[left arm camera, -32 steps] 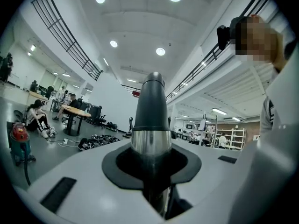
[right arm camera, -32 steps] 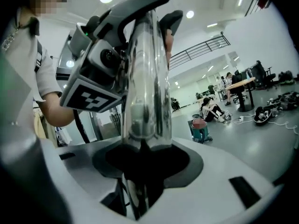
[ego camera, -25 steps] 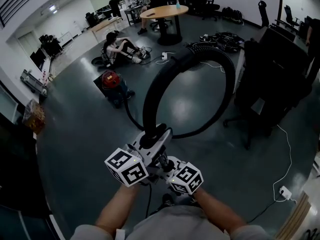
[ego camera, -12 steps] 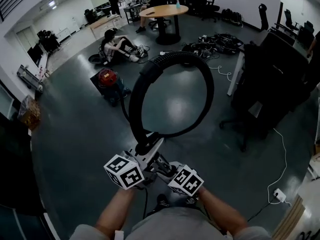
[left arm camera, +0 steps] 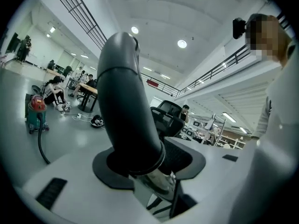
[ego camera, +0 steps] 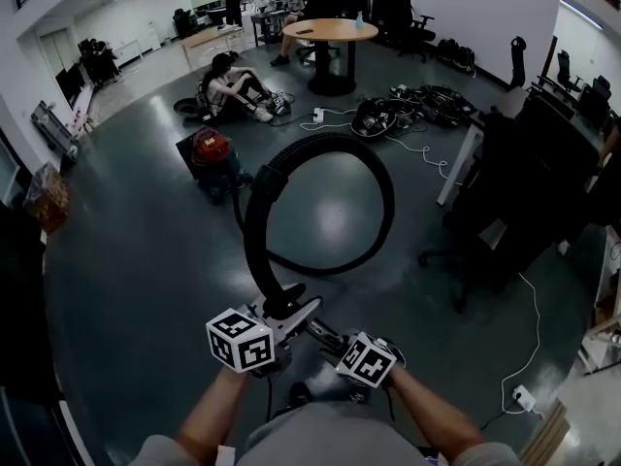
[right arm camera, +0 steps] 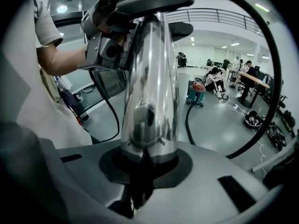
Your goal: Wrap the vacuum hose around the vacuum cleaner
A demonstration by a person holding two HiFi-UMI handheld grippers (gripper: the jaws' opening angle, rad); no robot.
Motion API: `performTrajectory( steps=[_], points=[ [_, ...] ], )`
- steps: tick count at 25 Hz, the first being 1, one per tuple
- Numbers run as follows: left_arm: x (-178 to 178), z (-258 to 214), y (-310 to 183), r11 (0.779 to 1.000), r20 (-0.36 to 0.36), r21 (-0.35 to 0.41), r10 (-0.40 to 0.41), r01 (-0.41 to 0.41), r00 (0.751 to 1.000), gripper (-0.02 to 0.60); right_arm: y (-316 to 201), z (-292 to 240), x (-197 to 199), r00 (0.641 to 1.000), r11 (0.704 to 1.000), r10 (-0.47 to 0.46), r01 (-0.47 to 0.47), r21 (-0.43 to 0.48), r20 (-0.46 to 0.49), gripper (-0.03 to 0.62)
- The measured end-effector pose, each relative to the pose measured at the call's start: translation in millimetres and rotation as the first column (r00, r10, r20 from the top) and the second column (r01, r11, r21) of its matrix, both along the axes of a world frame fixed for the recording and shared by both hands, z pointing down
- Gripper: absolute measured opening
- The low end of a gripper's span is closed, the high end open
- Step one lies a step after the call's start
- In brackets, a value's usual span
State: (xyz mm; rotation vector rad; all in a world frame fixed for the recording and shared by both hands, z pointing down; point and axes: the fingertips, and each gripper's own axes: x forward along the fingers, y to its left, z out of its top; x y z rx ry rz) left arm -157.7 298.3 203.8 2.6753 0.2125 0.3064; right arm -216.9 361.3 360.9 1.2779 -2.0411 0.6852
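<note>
Count: 1 vacuum cleaner [ego camera: 212,153], 1 black hose [ego camera: 325,143] looping ahead of the jaws, 1 chrome tube [right arm camera: 149,78] at the jaws, 1 round table [ego camera: 330,29], 1 person sitting on the floor [ego camera: 228,83].

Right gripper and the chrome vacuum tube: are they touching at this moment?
Touching. The right gripper view shows the chrome tube standing between the jaws of the right gripper, with both dark pads closed against its base and no gap showing.

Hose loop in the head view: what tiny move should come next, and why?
Probably walk the hose toward the red vacuum cleaner: it stands well away across the floor, the hose looping between. The right gripper clamps the metal tube; the left gripper has just been opening its jaws, with the hose between them.
</note>
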Motion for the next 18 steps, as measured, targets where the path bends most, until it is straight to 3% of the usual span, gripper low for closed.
performTrajectory(
  steps=[4,9,11,14,16,18],
  points=[
    [-31,13,-25,0.998,0.055,0.044,0.031,-0.033,0.998,0.234,-9,12,3,0.999,0.998,0.039,-0.041,-0.053,-0.036,0.063],
    [-70,33,-66,0.991,0.141,0.133,0.015,-0.034,0.99,0.236,-30,17,4,0.992,0.988,0.115,-0.119,-0.103,-0.044,0.063],
    [-88,37,-81,0.978,0.163,0.203,0.004,-0.037,0.987,0.236,-37,21,6,0.99,0.984,0.13,-0.137,-0.118,-0.063,0.063],
    [-100,31,-97,0.915,0.18,0.394,0.01,-0.082,0.984,0.235,-46,21,10,0.984,0.977,0.153,-0.165,-0.134,-0.094,0.06],
    [-98,17,-99,0.85,0.17,0.512,0.043,-0.125,0.985,0.235,-49,20,9,0.981,0.974,0.16,-0.176,-0.146,-0.112,0.058],
    [-84,3,-97,0.77,0.152,0.617,0.083,-0.16,0.985,0.235,-51,21,12,0.978,0.972,0.156,-0.177,-0.158,-0.136,0.057]
  ],
)
